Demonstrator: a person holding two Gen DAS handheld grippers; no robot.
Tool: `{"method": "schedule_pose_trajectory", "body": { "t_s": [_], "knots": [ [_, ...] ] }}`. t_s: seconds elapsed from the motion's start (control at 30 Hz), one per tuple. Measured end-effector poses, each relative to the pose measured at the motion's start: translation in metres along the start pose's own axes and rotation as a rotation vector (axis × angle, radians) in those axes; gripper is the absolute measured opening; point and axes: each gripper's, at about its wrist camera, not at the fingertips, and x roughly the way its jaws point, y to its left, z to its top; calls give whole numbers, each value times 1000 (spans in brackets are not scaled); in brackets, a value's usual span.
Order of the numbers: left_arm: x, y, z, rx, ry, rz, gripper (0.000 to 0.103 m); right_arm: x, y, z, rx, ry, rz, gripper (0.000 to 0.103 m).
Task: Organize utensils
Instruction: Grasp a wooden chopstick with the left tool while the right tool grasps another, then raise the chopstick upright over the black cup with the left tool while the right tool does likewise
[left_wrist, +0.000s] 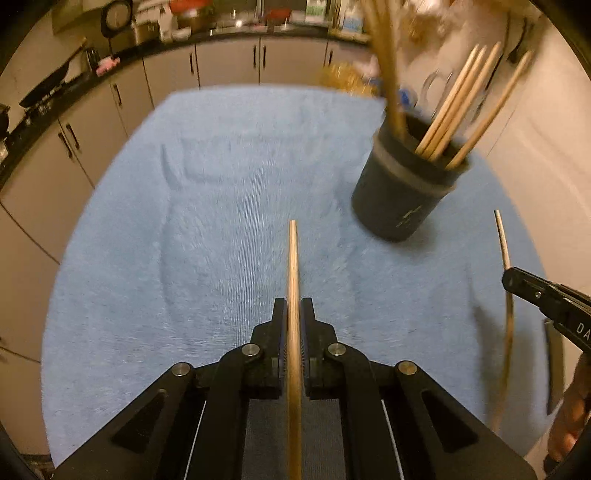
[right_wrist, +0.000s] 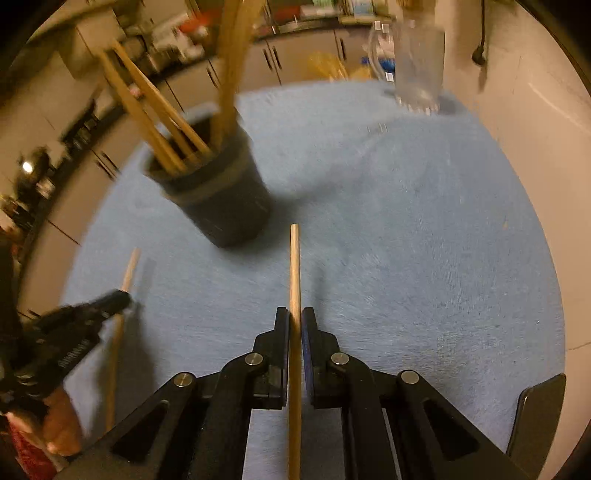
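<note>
chopstick (left_wrist: 293, 295) runs up the centre of the left wrist view, pinched between the closed jaws of the left gripper (left_wrist: 293, 308). a second chopstick (right_wrist: 294, 280) sits the same way in the right gripper (right_wrist: 294, 317), jaws clamped on it, above the blue towel (right_wrist: 424, 258). farther up, left of centre in the right view, a dark cup (right_wrist: 218, 195) holds more chopsticks (right_wrist: 155, 110). a clear glass mug (right_wrist: 417, 62) stands at the upper right, blurred.

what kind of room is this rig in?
Likely a home kitchen: a dark countertop cluttered with containers, base cabinets with bar handles, and a frying pan on the left counter.
</note>
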Motion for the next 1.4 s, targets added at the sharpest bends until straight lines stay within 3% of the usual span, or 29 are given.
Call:
{"method": "schedule_pose_trajectory", "body": {
  "t_s": [0.23,0.43,1.4],
  "knots": [
    [-70,-11,-14,-3,-196,-23,6,-70,25,-18,-11,-302,57,7],
    [-99,-15,-15,-3,-263,-45,6,-104,40,-33,-22,-429,59,7],
    [-128,-33,-24,34,-315,-47,6,-134,45,-42,-4,-477,90,7]
  ]
}}
